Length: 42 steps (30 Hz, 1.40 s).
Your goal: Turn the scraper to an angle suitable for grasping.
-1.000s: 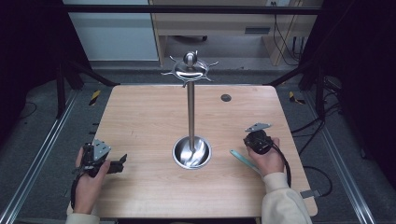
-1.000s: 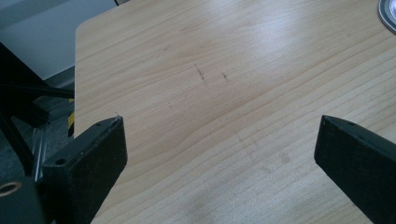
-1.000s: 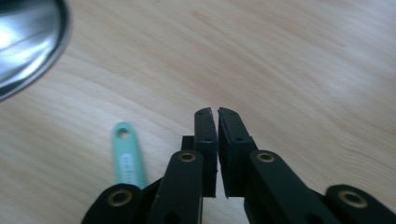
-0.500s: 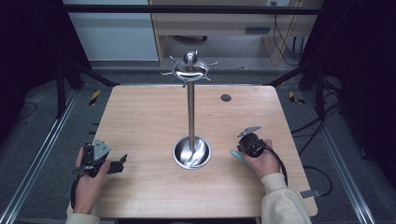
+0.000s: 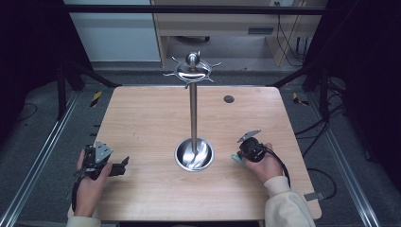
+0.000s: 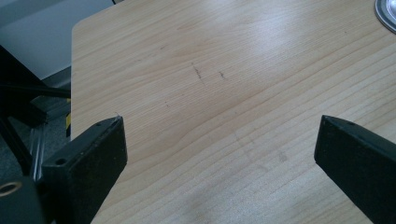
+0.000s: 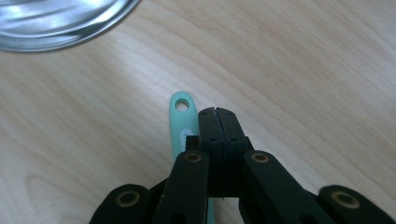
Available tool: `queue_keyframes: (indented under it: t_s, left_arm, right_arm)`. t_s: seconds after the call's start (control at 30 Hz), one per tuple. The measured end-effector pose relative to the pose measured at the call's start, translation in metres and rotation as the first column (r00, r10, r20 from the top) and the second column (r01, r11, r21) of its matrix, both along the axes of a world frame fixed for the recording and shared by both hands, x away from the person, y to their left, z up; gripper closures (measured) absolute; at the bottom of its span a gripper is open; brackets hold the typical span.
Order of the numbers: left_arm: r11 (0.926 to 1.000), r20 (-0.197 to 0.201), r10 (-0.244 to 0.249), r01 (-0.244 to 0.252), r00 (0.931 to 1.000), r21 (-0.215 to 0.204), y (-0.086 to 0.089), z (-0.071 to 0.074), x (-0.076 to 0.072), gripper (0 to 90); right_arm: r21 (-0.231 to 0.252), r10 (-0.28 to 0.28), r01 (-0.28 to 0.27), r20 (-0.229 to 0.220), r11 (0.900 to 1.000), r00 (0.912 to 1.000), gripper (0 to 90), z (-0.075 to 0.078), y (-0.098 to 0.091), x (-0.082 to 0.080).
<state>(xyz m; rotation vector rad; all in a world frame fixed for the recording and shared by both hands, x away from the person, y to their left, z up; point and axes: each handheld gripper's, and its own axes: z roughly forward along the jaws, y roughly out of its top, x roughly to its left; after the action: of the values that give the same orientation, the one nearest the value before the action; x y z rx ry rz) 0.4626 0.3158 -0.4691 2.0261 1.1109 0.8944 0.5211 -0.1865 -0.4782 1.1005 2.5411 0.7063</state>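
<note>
On a pale wooden table [image 5: 142, 123] with rounded corners, grain running left to right, faint dark scuffs near the left side [image 6: 201, 74]. At its middle, a steel stand [image 5: 193, 118]: round shiny base [image 5: 194, 155], thin upright pole, hooked crown [image 5: 191, 70] at the top, over the far edge. Toward the far right of the top, a small dark round plug [image 5: 229, 99]. Around the table, grey floor with metal rails [image 5: 42, 156] along left and right, yellow-and-black markers at the far corners, cables trailing at the right. Beyond the far edge, a pale panel at left and a wooden desk [image 5: 222, 28] with cables at right; black drapes either side.

Near left, left gripper [image 5: 124, 163] in a hand, low over the wood and pointed right toward the base. Jaws wide apart, bare table between them in the left gripper view; base rim [image 6: 387, 14] just at that view's top right corner.

Near right, right gripper [image 5: 243, 152] in a hand with a cream sleeve [image 5: 288, 208], just right of the base. Jaws pressed together with no gap in the right gripper view, tips down close to the wood. Mint-green handle [image 7: 180, 126] with a hanging hole lying flat just beside the closed jaws, on their left in that view, not between them; its lower length hidden under the gripper body. Hole end pointing toward the base [image 7: 60, 23], near it but apart. In the high view, handle [image 5: 236, 159] peeping out at the gripper's left.
</note>
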Motion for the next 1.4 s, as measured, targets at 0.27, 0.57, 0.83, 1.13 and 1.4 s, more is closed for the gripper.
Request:
queue_keyframes:
  t_s: [0.27, 0.57, 0.83, 1.13, 1.4]
  left_arm:
    - [1.0000, 0.002, 0.004, -0.004, 1.0000, -0.004, 0.001, 0.000, -0.001, 2.2]
    - [1.0000, 0.003, 0.006, -0.006, 1.0000, -0.003, 0.001, 0.001, -0.001, 2.2]
    - [0.9999, 0.000, 0.013, -0.013, 0.9999, 0.001, 0.004, 0.000, -0.001, 2.2]
    - [0.9999, 0.002, 0.014, -0.014, 0.9999, 0.003, 0.003, 0.000, -0.001, 2.2]
    - [0.9998, -0.005, 0.019, -0.019, 0.9998, 0.004, 0.004, -0.001, 0.000, 2.2]
  right_arm:
    - [0.024, 0.063, -0.062, -0.048, 0.9978, 0.9968, 90.0, 0.001, 0.009, -0.014]
    - [0.024, 0.128, -0.127, -0.077, 0.9916, 0.9888, 90.0, 0.002, 0.016, -0.030]
    - [-0.007, 0.172, -0.173, -0.038, 0.9849, 0.9843, 90.0, 0.018, 0.022, -0.034]
    - [-0.125, 0.257, -0.268, -0.098, 0.9553, 0.9614, 86.7, 0.037, 0.032, -0.036]
    - [-0.199, 0.301, -0.338, -0.192, 0.9200, 0.9338, 74.8, 0.037, 0.039, -0.029]
